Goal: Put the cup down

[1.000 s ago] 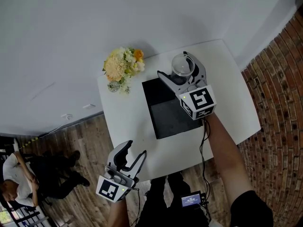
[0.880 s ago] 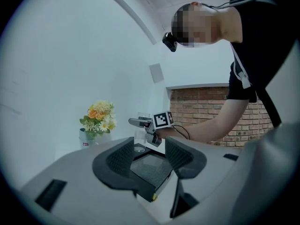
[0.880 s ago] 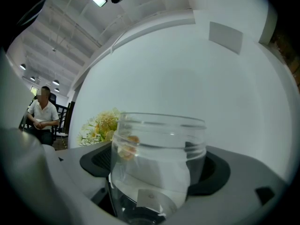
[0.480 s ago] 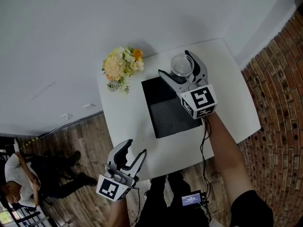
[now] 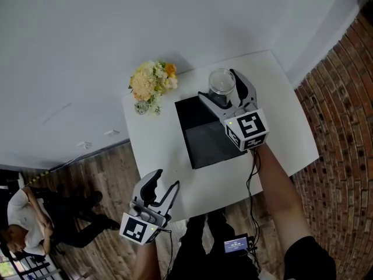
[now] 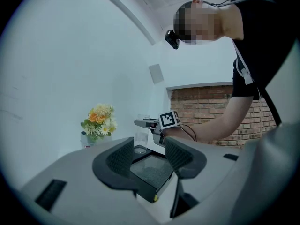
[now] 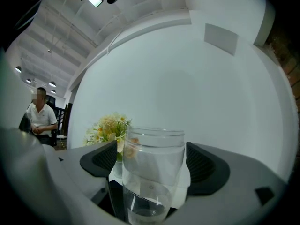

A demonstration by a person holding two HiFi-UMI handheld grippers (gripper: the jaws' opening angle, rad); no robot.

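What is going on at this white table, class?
A person holds two tools. The right tool grips a clear cylindrical cup upright at the far end of a black rectangular mat on the square white table. Whether its base rests on the mat is unclear. The left tool hangs open and empty off the table's near edge.

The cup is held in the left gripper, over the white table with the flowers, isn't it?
No. The cup is held in the right gripper, not the left gripper, whose jaws are open and empty. The right gripper view shows the cup between its jaws. The rest is right: it is over the white table with the flowers.
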